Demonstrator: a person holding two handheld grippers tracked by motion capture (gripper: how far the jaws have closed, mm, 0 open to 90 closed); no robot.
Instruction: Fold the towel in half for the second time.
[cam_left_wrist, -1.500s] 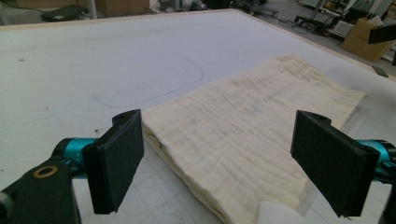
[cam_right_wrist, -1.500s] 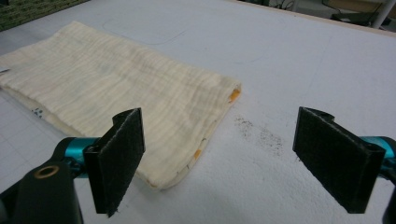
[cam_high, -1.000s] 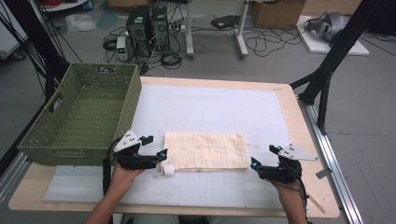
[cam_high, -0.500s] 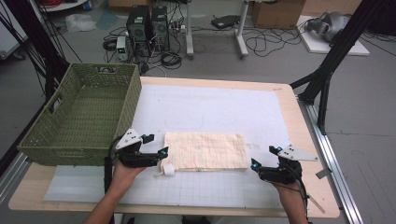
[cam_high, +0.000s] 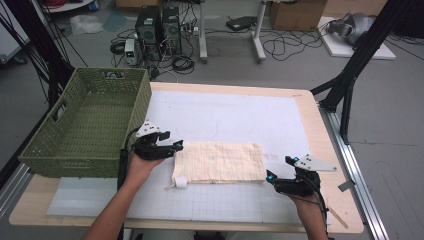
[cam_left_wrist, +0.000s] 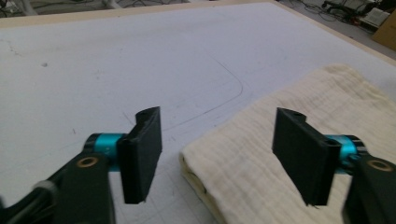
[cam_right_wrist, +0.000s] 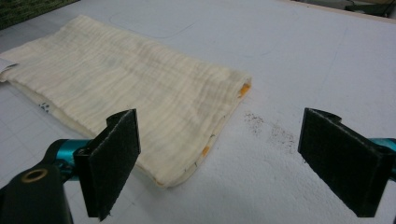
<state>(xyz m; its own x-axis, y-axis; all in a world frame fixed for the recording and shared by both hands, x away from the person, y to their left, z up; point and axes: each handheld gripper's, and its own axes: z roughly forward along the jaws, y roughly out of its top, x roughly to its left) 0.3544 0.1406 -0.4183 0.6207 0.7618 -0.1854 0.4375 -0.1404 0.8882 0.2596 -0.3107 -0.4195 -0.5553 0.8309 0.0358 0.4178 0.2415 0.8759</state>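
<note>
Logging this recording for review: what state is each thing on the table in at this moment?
Cream folded muslin cloth: folded flat, ungripped.
Green woven basket: upright, empty.
Left gripper: jaws open, just been closing, straddling the cloth's corner, not pressing.
Right gripper: jaws open, beside the cloth's other end.

Folded cream cloth between both claws, seemingly untouched.

Plenty of open mat beyond the folded cloth for my tongs to slide through; the big wicker basket walled off the desk's left side.
</note>
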